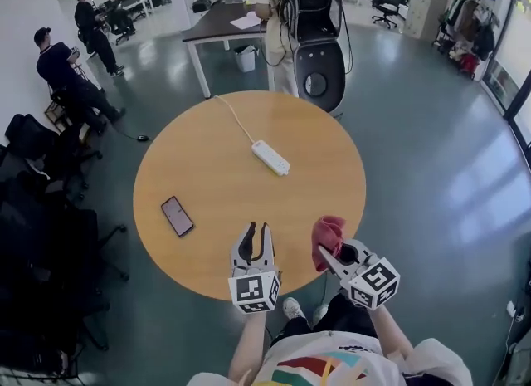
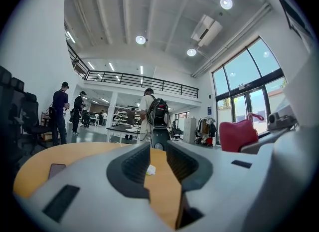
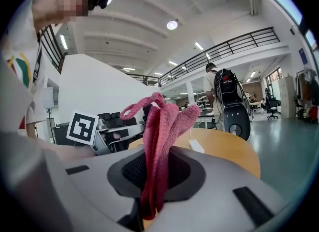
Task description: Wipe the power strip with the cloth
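Observation:
The white power strip [image 1: 270, 158] lies on the round wooden table [image 1: 207, 177], right of centre toward the far side, with its white cable [image 1: 235, 119] running off the far edge. My right gripper [image 1: 326, 253] hovers over the near right rim, shut on a pink cloth [image 1: 327, 236] that stands bunched up out of its jaws [image 3: 159, 141]. My left gripper [image 1: 257, 228] is beside it over the near edge, jaws apart with nothing between them; through the gap I see the power strip [image 2: 150, 169] far ahead. Both grippers are well short of the strip.
A black phone [image 1: 177, 215] lies on the table's left part. Beyond the far edge stands a person beside a black-and-white machine [image 1: 319, 65]. Dark office chairs [image 1: 41, 210] crowd the left, and a dark rectangular table [image 1: 224, 23] stands further back.

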